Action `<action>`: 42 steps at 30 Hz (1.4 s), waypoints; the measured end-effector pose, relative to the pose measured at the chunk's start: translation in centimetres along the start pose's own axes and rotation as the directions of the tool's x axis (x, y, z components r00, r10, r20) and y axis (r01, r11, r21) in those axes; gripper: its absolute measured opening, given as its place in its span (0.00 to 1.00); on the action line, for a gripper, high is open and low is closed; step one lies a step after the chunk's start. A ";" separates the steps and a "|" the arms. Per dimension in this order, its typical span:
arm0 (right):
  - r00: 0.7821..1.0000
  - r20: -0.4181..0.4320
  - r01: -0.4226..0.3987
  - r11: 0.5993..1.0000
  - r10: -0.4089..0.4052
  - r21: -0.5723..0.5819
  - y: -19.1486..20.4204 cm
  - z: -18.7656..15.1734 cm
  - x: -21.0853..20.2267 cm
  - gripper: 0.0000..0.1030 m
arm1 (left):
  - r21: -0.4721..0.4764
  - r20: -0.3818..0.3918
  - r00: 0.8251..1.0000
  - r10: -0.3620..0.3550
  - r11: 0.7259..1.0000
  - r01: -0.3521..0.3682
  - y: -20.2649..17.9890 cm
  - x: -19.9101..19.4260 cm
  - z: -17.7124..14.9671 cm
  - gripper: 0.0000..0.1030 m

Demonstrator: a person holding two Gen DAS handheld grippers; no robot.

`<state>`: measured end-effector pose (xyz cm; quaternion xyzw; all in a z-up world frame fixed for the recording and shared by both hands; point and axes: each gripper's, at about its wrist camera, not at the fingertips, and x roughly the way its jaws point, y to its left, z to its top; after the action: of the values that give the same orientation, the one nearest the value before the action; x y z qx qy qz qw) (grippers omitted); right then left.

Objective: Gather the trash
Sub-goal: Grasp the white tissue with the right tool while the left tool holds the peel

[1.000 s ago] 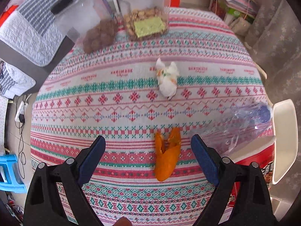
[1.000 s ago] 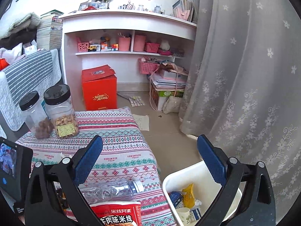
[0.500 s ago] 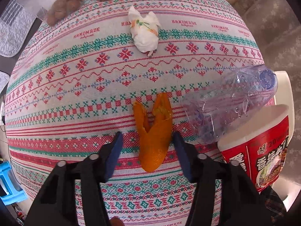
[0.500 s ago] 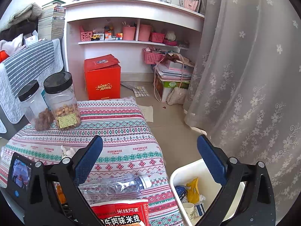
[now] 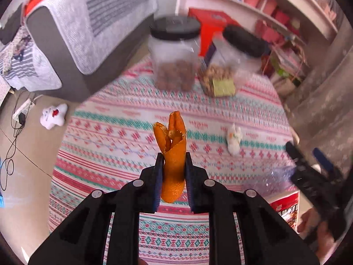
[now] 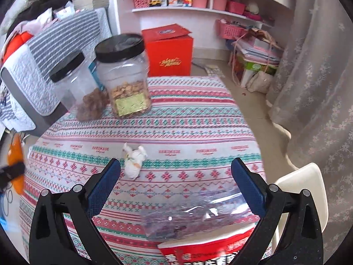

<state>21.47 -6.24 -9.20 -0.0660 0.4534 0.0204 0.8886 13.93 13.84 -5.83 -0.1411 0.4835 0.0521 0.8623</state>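
Note:
My left gripper (image 5: 173, 165) is shut on an orange peel (image 5: 173, 154) and holds it above the patterned tablecloth (image 5: 123, 154); the peel also shows at the left edge of the right wrist view (image 6: 15, 161). My right gripper (image 6: 176, 176) is open and empty, above a crushed clear plastic bottle (image 6: 194, 212) and a red instant-noodle cup (image 6: 207, 251). A crumpled white tissue (image 6: 133, 161) lies mid-table, also in the left wrist view (image 5: 234, 140). The white bin's rim (image 6: 297, 183) shows at the right of the table.
Two black-lidded clear jars (image 6: 123, 77) (image 6: 75, 88) of snacks stand at the table's far side. A grey sofa with blankets (image 5: 77, 35) lies to the left. A red box (image 6: 169, 50), shelves and a curtain (image 6: 320, 77) are behind and right.
My left gripper closed on the orange peel and lifted it off the table. My right gripper swung down and left, over the bottle and toward the tissue.

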 end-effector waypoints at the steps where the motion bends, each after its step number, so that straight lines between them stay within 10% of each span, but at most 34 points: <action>1: 0.999 -0.037 -0.013 1.000 0.012 -0.010 1.0 0.1 1.3 0.93 | -0.021 0.040 0.999 -0.004 1.000 0.005 0.6 -1.2 1.0 0.18; 15: 0.958 -0.279 -0.026 0.990 0.064 0.136 3.8 0.8 11.4 0.66 | -0.139 0.162 0.987 -0.003 0.990 0.026 6.7 -5.3 3.1 0.19; 17: 0.967 -0.252 -0.009 0.994 0.036 0.111 4.1 0.7 11.2 0.63 | -0.154 0.157 0.988 0.004 0.988 0.021 7.3 -5.1 3.1 0.19; 20: 0.976 -0.217 -0.017 0.997 0.033 0.073 4.8 0.5 10.6 0.29 | -0.180 0.151 0.989 0.006 0.983 0.021 7.9 -4.8 3.1 0.19; 34: 0.983 0.020 -0.180 0.984 0.180 -0.016 8.2 0.5 -2.2 0.28 | -0.195 0.203 0.979 0.010 0.980 0.031 8.0 -6.3 3.2 0.19; 42: 0.936 0.289 -0.190 0.979 0.202 -0.068 6.6 3.4 -10.8 0.28 | -0.156 0.327 0.939 0.105 0.986 -0.056 5.9 -8.3 2.4 0.19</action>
<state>17.22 1.00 0.91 -0.0341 0.3200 0.1274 0.9382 10.17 20.59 1.26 -0.1723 0.3309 0.1454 0.9163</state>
